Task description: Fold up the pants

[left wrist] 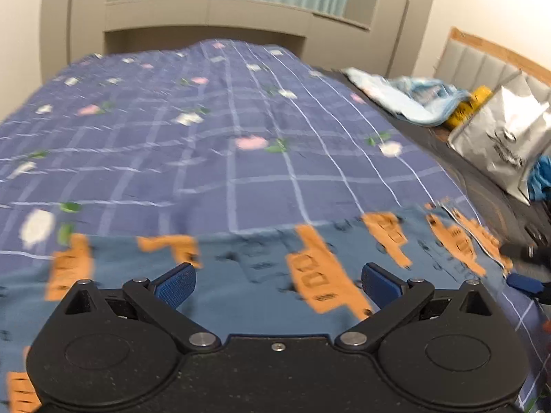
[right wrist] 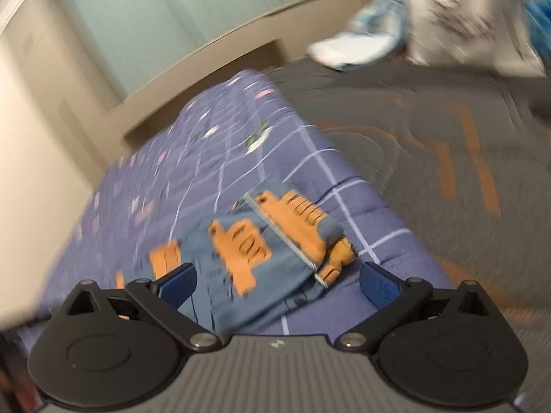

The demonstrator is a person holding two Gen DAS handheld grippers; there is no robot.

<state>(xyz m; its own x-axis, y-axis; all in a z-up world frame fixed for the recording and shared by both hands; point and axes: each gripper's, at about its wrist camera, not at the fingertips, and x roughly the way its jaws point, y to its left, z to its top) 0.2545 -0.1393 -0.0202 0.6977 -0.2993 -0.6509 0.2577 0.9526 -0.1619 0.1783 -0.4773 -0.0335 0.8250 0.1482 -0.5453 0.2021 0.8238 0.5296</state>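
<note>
Both your grippers — left (left wrist: 278, 285), right (right wrist: 278, 287) — hover wide open, holding nothing, over the pants (left wrist: 241, 275) at lower frame; pinch the hem corners evenly.

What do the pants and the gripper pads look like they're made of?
Pants: soft matte woven or knit fabric, probably cotton; it folds limply, with printed orange vehicles. Left gripper pads: blue, finely dimpled, probably rubber or textured plastic.
</note>
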